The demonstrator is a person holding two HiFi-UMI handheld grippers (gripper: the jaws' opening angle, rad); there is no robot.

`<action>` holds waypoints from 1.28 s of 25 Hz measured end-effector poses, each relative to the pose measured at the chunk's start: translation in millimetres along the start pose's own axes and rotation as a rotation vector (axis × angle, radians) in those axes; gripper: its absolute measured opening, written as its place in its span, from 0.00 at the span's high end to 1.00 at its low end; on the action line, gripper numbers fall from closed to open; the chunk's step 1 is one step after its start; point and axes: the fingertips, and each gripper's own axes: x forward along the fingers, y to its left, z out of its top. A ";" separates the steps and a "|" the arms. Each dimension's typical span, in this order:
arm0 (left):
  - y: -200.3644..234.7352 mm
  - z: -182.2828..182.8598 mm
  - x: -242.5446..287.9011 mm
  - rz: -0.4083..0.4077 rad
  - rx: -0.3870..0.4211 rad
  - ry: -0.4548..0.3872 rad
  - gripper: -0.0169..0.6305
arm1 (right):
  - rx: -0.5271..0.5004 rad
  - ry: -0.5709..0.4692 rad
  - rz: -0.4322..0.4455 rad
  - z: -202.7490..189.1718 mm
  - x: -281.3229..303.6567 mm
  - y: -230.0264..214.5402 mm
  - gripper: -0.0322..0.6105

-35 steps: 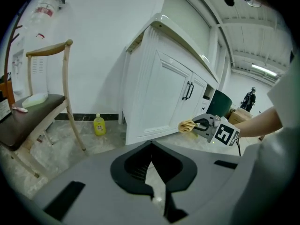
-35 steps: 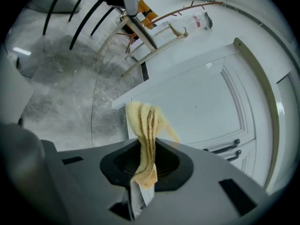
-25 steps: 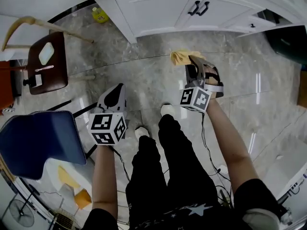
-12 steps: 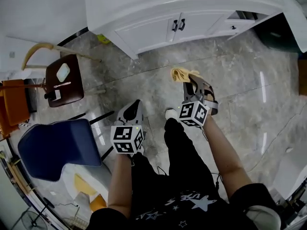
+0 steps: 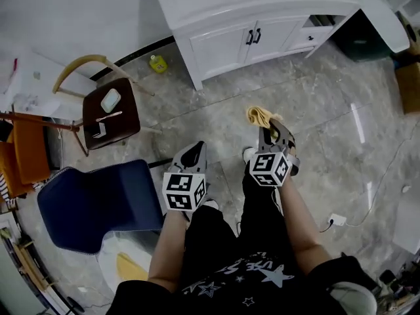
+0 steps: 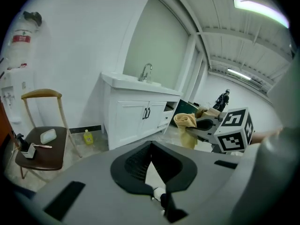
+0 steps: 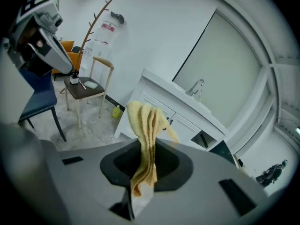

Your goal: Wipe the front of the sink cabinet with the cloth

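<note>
The white sink cabinet (image 5: 252, 35) stands at the top of the head view, with two doors and dark handles; it also shows in the left gripper view (image 6: 136, 118) and the right gripper view (image 7: 183, 123). A yellow cloth (image 5: 258, 116) hangs bunched from my right gripper (image 5: 268, 126), which is shut on it, well short of the cabinet. In the right gripper view the cloth (image 7: 147, 123) rises folded out of the jaws (image 7: 143, 172). My left gripper (image 5: 194, 149) is held beside it over the floor, shut and holding nothing. The left gripper view shows the cloth (image 6: 186, 121) to the right.
A wooden chair with a brown seat (image 5: 110, 110) holding small items stands to the left, and a blue chair (image 5: 98, 202) is nearer. A yellow bottle (image 5: 156, 63) sits by the cabinet's left corner. A dark green bin (image 5: 357, 38) is right of the cabinet. A socket strip and cable (image 5: 336, 220) lie on the marble floor.
The cabinet has drawn farther off and its top and sink have come into view as the person has moved back. Both grippers stay as they were, the right still holding the cloth.
</note>
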 end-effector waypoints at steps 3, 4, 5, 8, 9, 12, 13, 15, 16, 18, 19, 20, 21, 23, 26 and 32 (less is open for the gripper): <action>10.5 -8.1 -46.3 -0.031 0.014 0.005 0.95 | 0.042 0.024 -0.039 9.0 -52.8 18.5 0.85; 12.3 -9.7 -60.3 -0.043 0.024 0.008 0.95 | 0.061 0.031 -0.049 12.2 -69.8 22.0 0.85; 13.0 -11.1 -73.5 -0.056 0.036 0.013 0.95 | 0.080 0.039 -0.058 15.1 -86.6 24.2 0.85; 10.8 -10.5 -107.2 -0.089 0.065 0.026 0.95 | 0.117 0.068 -0.081 22.2 -134.1 24.0 0.85; 10.2 -8.3 -116.9 -0.094 0.074 0.028 0.95 | 0.127 0.080 -0.085 24.1 -147.7 23.0 0.85; 8.3 1.0 -142.6 -0.091 0.101 0.022 0.95 | 0.171 0.106 -0.083 28.4 -182.0 20.0 0.85; 5.3 5.0 -149.0 -0.091 0.109 0.015 0.95 | 0.182 0.106 -0.083 30.2 -191.4 16.8 0.85; -6.3 11.7 -161.0 -0.099 0.134 0.002 0.95 | 0.193 0.097 -0.089 33.8 -209.5 8.8 0.85; -14.3 14.2 -167.8 -0.107 0.152 -0.004 0.95 | 0.200 0.091 -0.092 35.6 -218.7 5.3 0.85; -30.5 17.4 -183.0 -0.117 0.180 -0.020 0.95 | 0.217 0.073 -0.093 39.3 -237.4 0.3 0.85; -38.3 17.8 -190.6 -0.118 0.185 -0.028 0.95 | 0.224 0.061 -0.095 40.8 -247.1 -2.2 0.85; -46.4 17.6 -197.6 -0.117 0.187 -0.037 0.95 | 0.229 0.048 -0.099 41.8 -257.3 -5.2 0.85; -55.2 16.5 -204.4 -0.116 0.188 -0.046 0.95 | 0.237 0.034 -0.103 41.9 -268.3 -8.6 0.85; -75.9 11.1 -217.9 -0.115 0.191 -0.059 0.95 | 0.264 0.006 -0.110 38.5 -293.7 -14.5 0.85; -114.7 -3.0 -236.7 -0.128 0.199 -0.068 0.95 | 0.296 -0.031 -0.119 24.6 -338.4 -22.0 0.85; -185.0 -22.7 -262.1 -0.156 0.218 -0.084 0.95 | 0.336 -0.047 -0.129 -22.0 -404.2 -33.7 0.85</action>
